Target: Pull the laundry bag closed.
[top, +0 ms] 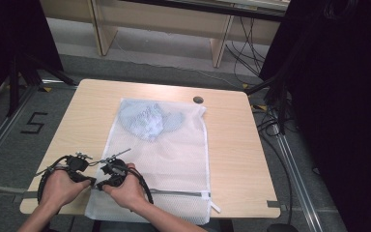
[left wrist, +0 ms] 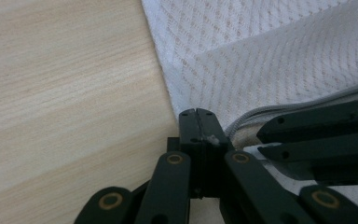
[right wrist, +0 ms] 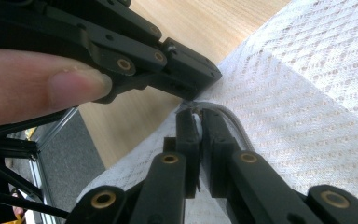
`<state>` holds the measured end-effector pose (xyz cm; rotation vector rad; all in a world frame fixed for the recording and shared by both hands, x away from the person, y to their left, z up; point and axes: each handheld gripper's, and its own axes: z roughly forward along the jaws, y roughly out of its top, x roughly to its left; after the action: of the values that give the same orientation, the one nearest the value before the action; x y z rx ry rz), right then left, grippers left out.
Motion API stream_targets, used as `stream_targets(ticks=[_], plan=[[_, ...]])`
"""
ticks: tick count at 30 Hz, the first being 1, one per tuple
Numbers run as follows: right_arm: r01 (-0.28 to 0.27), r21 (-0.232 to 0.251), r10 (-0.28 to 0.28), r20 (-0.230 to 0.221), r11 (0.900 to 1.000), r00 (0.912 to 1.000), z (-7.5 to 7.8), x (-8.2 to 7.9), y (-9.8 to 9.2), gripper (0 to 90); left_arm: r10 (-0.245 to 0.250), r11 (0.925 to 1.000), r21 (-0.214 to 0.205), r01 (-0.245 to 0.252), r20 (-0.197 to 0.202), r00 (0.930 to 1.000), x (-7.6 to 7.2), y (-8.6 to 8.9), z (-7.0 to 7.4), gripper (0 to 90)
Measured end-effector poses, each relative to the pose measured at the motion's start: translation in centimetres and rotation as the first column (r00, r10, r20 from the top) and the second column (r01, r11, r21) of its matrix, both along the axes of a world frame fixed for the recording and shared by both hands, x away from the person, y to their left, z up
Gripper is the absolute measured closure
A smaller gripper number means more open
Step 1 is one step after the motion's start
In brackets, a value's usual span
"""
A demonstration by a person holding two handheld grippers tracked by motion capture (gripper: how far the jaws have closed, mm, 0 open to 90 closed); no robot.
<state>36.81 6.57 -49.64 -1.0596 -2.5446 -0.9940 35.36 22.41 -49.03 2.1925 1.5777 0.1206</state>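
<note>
Lying flat on the wooden tabletop is a white mesh laundry bag, its long axis running from the near edge away toward the far side, with a pale blue garment seen through the mesh at the far end. A grey zipper is stretched across the near end, level with the table's front edge. Both grippers are gathered at the near left corner of the bag, where that zipper starts. The fingers of the left gripper are pressed together on the bag's corner edge. The fingers of the right gripper are pinched on a small white piece at the zipper's end, probably the pull. From these fingers the zipper track is laid out to the person's right, so the right hand is judged to be the one placed to draw along it while the corner is held.
</note>
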Motion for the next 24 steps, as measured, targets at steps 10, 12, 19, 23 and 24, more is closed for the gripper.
stream_targets(ticks=[10,12,19,23,24], plan=[[-0.004,-0.006,0.004,0.008,1.0,1.0,0.16,-0.08,-0.3,87.0,0.0,1.0,-0.002,0.0,0.005,1.0,-0.03,-0.01,-0.03,90.0],[-0.004,0.001,0.004,-0.007,1.0,1.0,0.22,-0.15,-0.35,87.0,0.002,1.0,0.0,-0.002,0.002,1.0,-0.02,0.01,0.0,90.0],[-0.002,-0.008,0.003,0.012,1.0,0.9999,0.34,-0.16,-0.58,87.0,0.001,1.0,-0.006,-0.001,0.003,1.0,-0.02,0.06,-0.04,90.0],[0.006,-0.005,-0.006,0.016,1.0,0.9999,0.35,-0.27,-0.62,87.0,0.0,1.0,-0.006,0.0,0.002,1.0,-0.02,0.06,-0.03,90.0],[0.006,-0.005,-0.006,0.016,1.0,0.9999,0.35,-0.27,-0.62,87.0,-0.002,1.0,-0.006,0.002,0.002,1.0,-0.01,0.09,-0.03,90.0]])
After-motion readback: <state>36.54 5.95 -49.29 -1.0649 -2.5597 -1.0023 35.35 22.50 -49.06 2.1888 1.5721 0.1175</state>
